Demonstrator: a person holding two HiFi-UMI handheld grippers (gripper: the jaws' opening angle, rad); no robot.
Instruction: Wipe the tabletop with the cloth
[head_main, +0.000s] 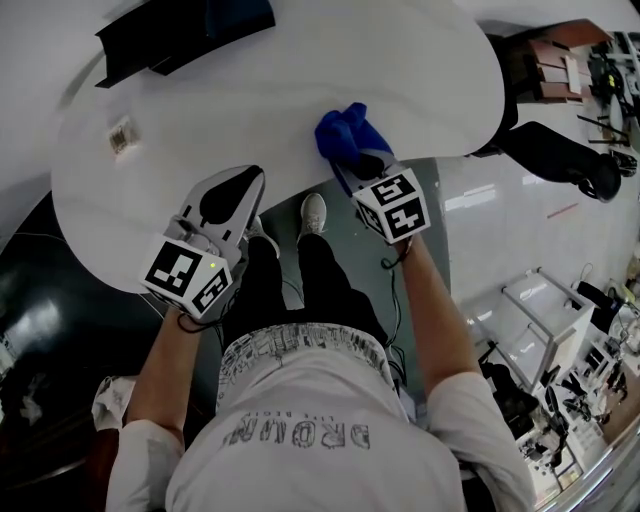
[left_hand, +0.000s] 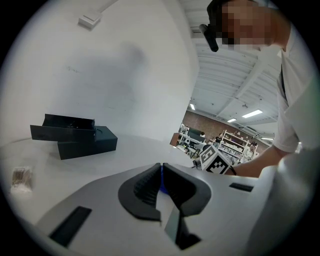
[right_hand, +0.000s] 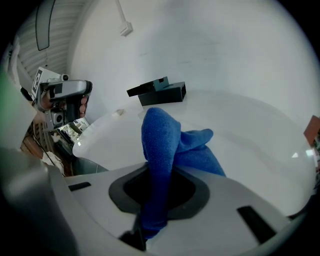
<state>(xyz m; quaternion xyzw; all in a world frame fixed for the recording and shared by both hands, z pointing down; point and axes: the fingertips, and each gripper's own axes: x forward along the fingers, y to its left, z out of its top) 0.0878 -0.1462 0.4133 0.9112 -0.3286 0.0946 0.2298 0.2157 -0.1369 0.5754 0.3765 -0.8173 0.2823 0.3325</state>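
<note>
A blue cloth (head_main: 343, 134) lies bunched on the white tabletop (head_main: 300, 70) at its near edge. My right gripper (head_main: 362, 166) is shut on the blue cloth (right_hand: 161, 145), and a fold of it stands up between the jaws in the right gripper view. My left gripper (head_main: 236, 196) rests over the table's near edge to the left, about a hand's width from the cloth. Its jaws (left_hand: 161, 181) are pressed together with nothing held.
A black box (head_main: 180, 30) with an open lid sits at the table's far side (left_hand: 75, 137). A small pale packet (head_main: 121, 133) lies at the left. The person's legs and shoes (head_main: 313, 213) stand below the table edge. Shelving and equipment crowd the floor at right.
</note>
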